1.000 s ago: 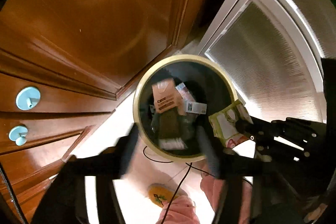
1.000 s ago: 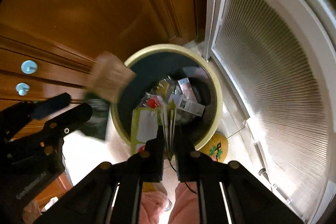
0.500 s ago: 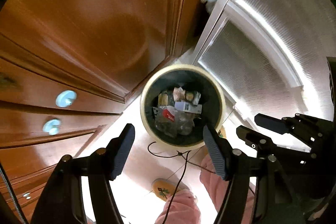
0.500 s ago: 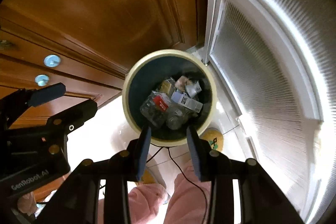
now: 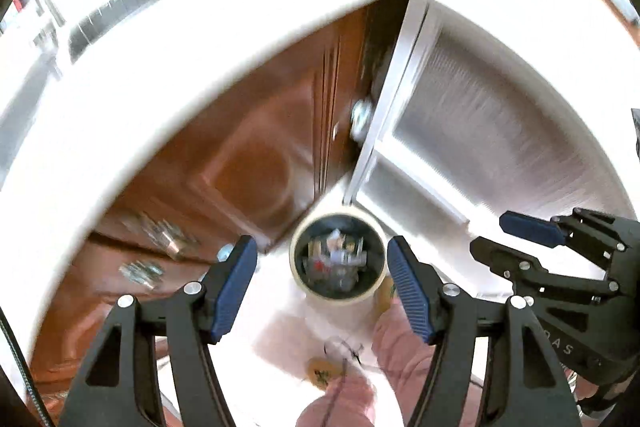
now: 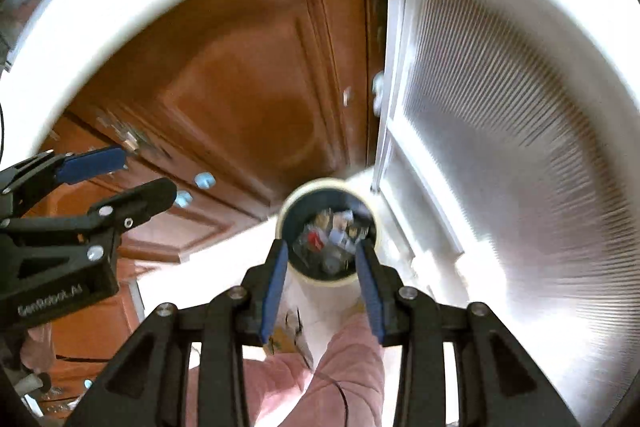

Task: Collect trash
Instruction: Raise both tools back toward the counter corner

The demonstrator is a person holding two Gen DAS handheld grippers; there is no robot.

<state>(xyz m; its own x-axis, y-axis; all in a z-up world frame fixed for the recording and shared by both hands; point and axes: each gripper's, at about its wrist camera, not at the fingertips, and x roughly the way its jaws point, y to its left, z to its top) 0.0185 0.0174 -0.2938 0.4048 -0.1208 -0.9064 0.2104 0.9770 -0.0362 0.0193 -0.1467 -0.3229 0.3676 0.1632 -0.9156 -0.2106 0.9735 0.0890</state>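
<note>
Looking steeply down, your left claw (image 5: 319,269) stands spread wide and empty; your right claw (image 6: 322,269) is parted narrower, gripping nothing. The trash bin (image 5: 297,269) sits on the floor far below both, trash (image 6: 330,235) heaped inside, wooden cabinets (image 6: 256,95) at its ten o'clock.

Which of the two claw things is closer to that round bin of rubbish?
Can't tell: left gripper and right gripper both hang open and empty high above the bin, side by side.
</note>
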